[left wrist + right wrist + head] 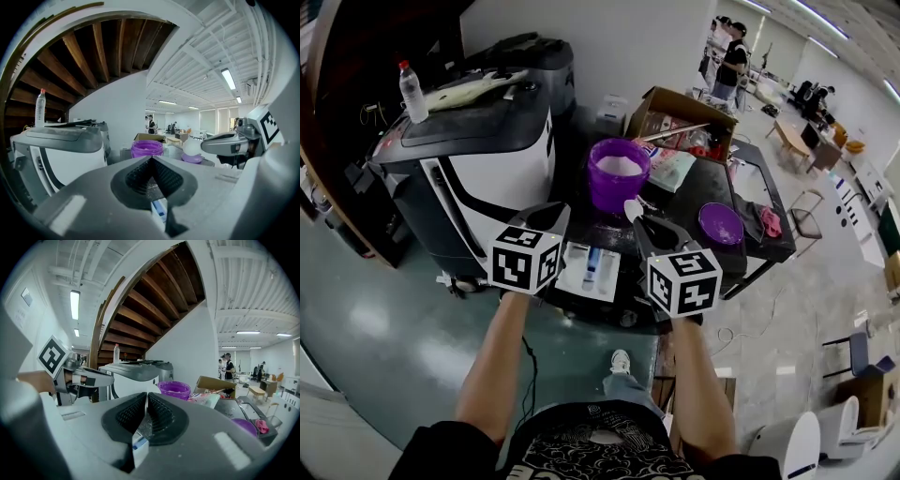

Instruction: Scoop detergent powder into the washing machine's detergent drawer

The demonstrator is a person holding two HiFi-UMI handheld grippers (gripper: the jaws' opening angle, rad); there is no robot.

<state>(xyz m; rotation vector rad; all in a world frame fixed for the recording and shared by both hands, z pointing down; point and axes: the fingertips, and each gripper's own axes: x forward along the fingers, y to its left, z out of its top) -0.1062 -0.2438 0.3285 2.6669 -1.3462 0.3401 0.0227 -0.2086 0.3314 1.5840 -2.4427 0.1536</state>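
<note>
The white detergent drawer [591, 267] with a blue insert lies open below and between my two grippers; it also shows as the drawer [159, 209] under the left jaws and the drawer [139, 446] under the right jaws. Behind it stands a purple bucket [619, 173] of white powder, the same bucket [146, 148] and bucket [174, 389] in both gripper views. My right gripper [635, 217] is shut on a small white scoop [191, 148], held just in front of the bucket. My left gripper [555, 214] is shut with nothing in it, left of the scoop.
A grey and white washing machine [478, 159] stands at the left with a plastic bottle [412, 92] on top. A purple lid [721, 223] and a pink cloth [771, 222] lie on the dark table [750, 202]. A cardboard box [680, 117] sits behind the bucket. People stand far back.
</note>
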